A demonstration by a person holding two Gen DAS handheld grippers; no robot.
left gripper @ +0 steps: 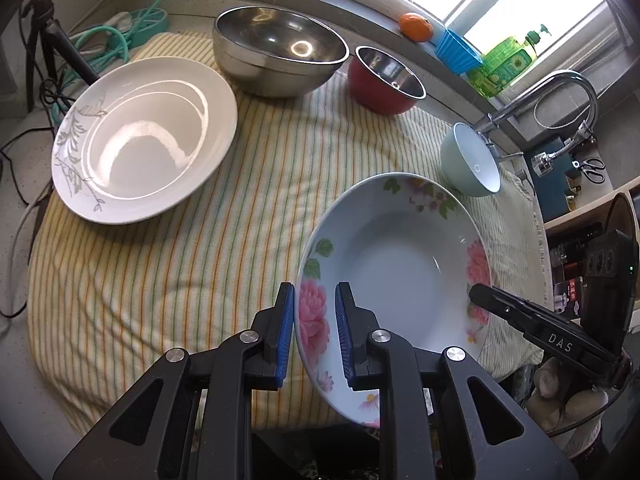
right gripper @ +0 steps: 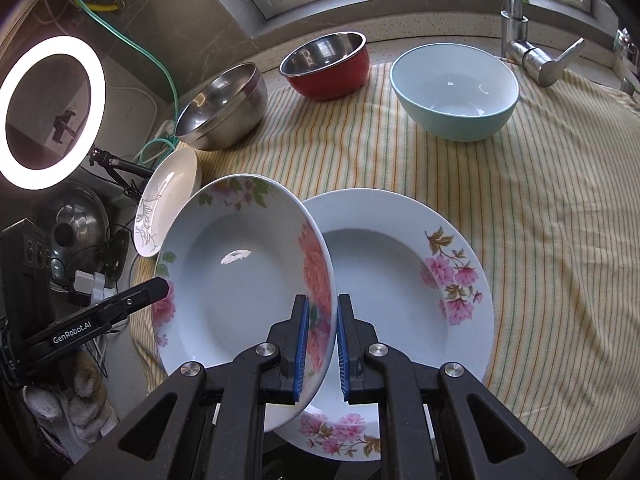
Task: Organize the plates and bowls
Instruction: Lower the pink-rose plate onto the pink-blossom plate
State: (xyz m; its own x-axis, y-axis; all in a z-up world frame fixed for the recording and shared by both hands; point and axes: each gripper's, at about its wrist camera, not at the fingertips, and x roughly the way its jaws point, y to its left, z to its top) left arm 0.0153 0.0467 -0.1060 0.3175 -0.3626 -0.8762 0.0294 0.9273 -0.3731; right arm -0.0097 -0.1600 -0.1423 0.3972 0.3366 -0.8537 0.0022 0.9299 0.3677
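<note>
Both grippers are closed on the same flowered plate [right gripper: 244, 280]. The left gripper [left gripper: 314, 332] pinches its one rim and the right gripper [right gripper: 322, 344] pinches the opposite rim, so the plate is held tilted above the striped cloth [right gripper: 540, 240] that covers the worktop. The plate is empty. Just behind and under this plate lies a second flowered plate [right gripper: 400, 272] flat on the cloth, also empty. Further from the held plate, to its left, rests a white plate with grey leaves [left gripper: 144, 136], with nothing in it. Beyond the held plate stand a large steel bowl [left gripper: 276, 52], a red bowl [left gripper: 384, 76] with steel inside, and a pale green bowl [right gripper: 454, 88]; all three are empty.
</note>
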